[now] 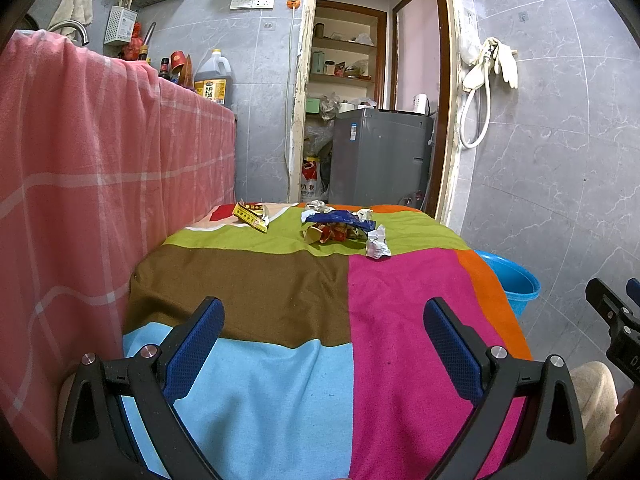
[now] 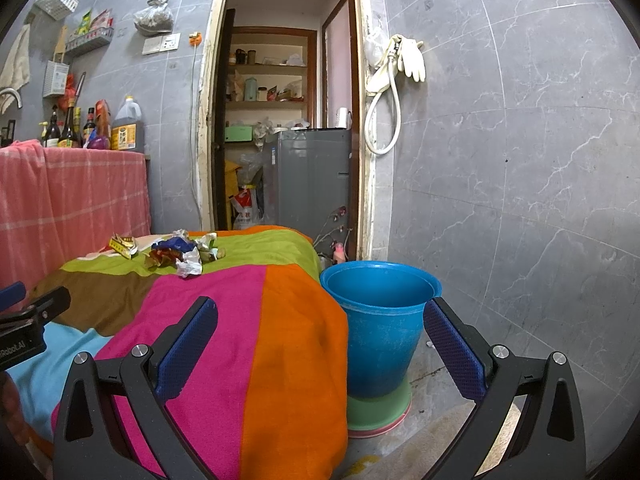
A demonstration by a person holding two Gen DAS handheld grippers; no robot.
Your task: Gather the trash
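While both grippers hang back over the near end of the counter [image 1: 280, 288], which is draped in a patchwork cloth of bright colour blocks, the trash sits at the far end on the green patch, well away from either tool. The left gripper [image 1: 324, 320] has its jaws spread wide with nothing between them, and the right gripper [image 2: 320, 320] is the same, wide apart and empty, pointing more toward the blue bin [image 2: 380, 320] that stands on the floor just beside the counter's right edge.

There are three clusters worth telling apart. A flattened yellow carton [image 1: 251, 216] lies off to the left on its own. A heap of crumpled wrappers [image 1: 338, 226], blue foil on top with red and gold scraps beneath, sits in the middle. A ball of white crumpled paper [image 1: 378, 243] rests touching the heap's near right side.

All of it looks featherlight and soft. The paper ball should crush readily, so I would pinch it across its middle and expect it to hold by friction. The foil wrappers seem slicker and springy; a bite on a bunched fold rather than a loose edge looks safer, since a loose flap might slide out. The carton appears stiffer but thin and lying flat, so catching a raised edge or corner seems the likeliest way in. The cloth beneath is soft and could get nipped along with anything taken too low.
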